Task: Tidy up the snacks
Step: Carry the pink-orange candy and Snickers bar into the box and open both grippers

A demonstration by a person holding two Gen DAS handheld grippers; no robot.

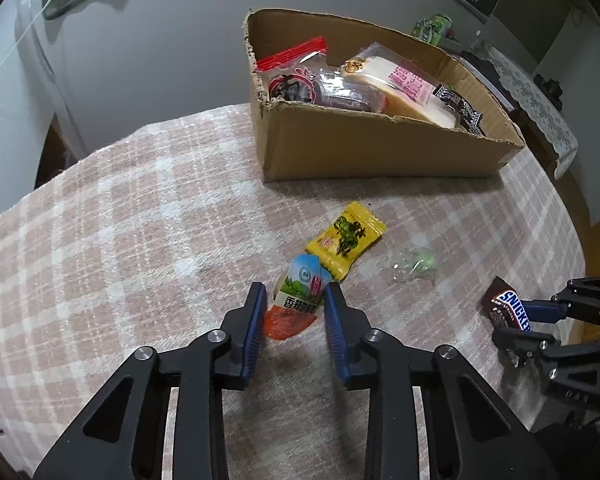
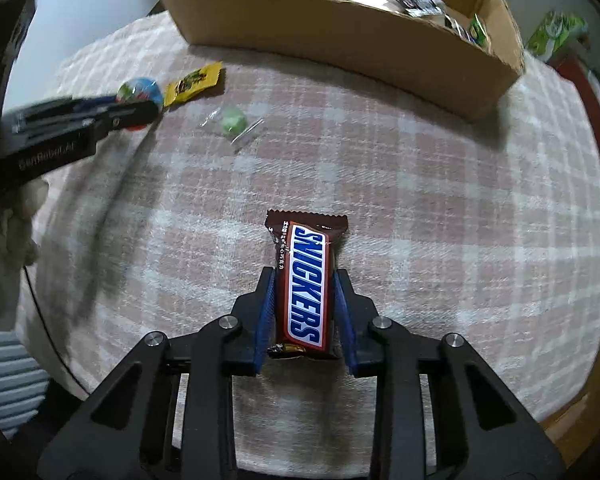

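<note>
Pink-and-white checked cloth (image 1: 132, 208) covers the bench, and I have both grippers low over it. In my left wrist view the left gripper (image 1: 295, 300) sits just below the centre of the frame, its blue pads on either side of a small snack packet (image 1: 298, 300) with a blue-and-green top and an orange bottom. The right pad touches the packet's edge; on the left side I cannot tell whether the pad presses on it, so I cannot say this gripper has a firm hold.

Just beyond that packet, touching its upper right corner, lies a yellow packet (image 1: 346, 240). To its right, a little apart, is a green sweet in a clear wrapper (image 1: 416, 264).

In my right wrist view the right gripper (image 2: 305, 288) is at the lower centre of the frame, clamped on a brown Snickers bar (image 2: 306, 280). Both blue pads press its long sides, and the bar's far end sticks out past the fingertips over the cloth.

At the top of both views stands a cardboard box (image 1: 380, 152) with torn edges, on the cloth and well apart from both grippers. It holds several packets, among them a clear bag with a red strip (image 1: 296, 72) at its left end.
</note>
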